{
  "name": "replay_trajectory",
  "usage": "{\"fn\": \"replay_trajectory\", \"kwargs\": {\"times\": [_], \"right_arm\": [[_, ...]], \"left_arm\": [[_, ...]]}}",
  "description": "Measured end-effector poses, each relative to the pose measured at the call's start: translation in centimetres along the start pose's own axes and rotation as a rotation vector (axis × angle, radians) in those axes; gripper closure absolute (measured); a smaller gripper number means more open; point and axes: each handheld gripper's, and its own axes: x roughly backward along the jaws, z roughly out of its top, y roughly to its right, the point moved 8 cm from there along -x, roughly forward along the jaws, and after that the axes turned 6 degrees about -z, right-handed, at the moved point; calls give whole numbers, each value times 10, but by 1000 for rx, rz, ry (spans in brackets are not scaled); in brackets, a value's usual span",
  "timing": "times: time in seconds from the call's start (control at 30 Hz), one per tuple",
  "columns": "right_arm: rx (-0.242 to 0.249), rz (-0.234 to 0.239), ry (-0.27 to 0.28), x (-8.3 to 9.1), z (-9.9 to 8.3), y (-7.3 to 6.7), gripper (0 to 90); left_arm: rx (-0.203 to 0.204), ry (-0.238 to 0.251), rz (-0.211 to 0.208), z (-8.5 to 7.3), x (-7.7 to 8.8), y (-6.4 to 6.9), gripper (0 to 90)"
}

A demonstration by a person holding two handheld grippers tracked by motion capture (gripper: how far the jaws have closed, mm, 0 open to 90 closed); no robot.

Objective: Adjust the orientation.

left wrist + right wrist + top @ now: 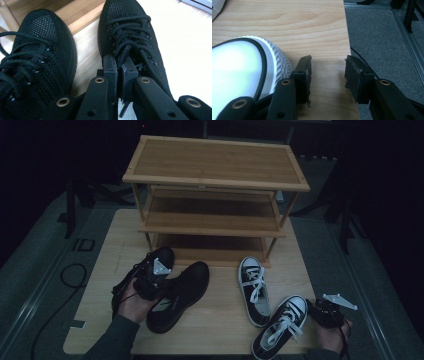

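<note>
Dim light falls on a wooden table (210,320), where the left gripper (119,65), in front of the bamboo shoe rack (215,162), pinches the tongue of a black mesh sneaker (130,32) beside its mate (37,57). Right of the rack, the right gripper (328,75) rests spread near a black-and-white canvas sneaker (244,65).

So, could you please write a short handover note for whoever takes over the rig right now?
Left hand-held gripper: shut on the tongue of the right-hand black mesh lace-up shoe; its twin lies beside it.
Right hand-held gripper: open, empty, beside the white rubber toe of a black-and-white canvas sneaker.
Three-tier bamboo shoe rack: all shelves bare.
Done: one shoe gripped.
Left: probably all four shoes onto the rack.
</note>
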Motion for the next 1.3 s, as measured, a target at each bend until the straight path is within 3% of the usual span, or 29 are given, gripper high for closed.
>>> {"fn": "replay_trajectory", "kwargs": {"times": [0.17,0.23,0.3,0.77,0.87,0.9,0.93,1.03,1.13,1.3], "right_arm": [[1,0,0,0,0,0,561],[0,-1,0,0,0,0,561],[1,0,0,0,0,0,560],[4,-1,0,-1,1,0,557],[3,0,0,-1,1,0,556],[3,0,0,-1,1,0,556],[4,-1,0,-1,1,0,556],[2,-1,-1,-1,1,-1,556],[4,0,0,-1,1,0,556],[4,0,0,-1,1,0,555]], "left_arm": [[23,-5,30,-11,10,-13,858],[23,-5,30,-11,10,-13,858],[44,-7,30,-18,16,-21,858],[37,-17,63,-26,23,-32,842],[39,-16,61,-27,24,-33,726],[40,-13,64,-27,25,-34,726],[41,7,60,-25,29,-34,647],[54,39,55,-23,34,-34,535],[60,86,74,-19,44,-37,470],[85,93,89,-20,49,-44,366]]}}
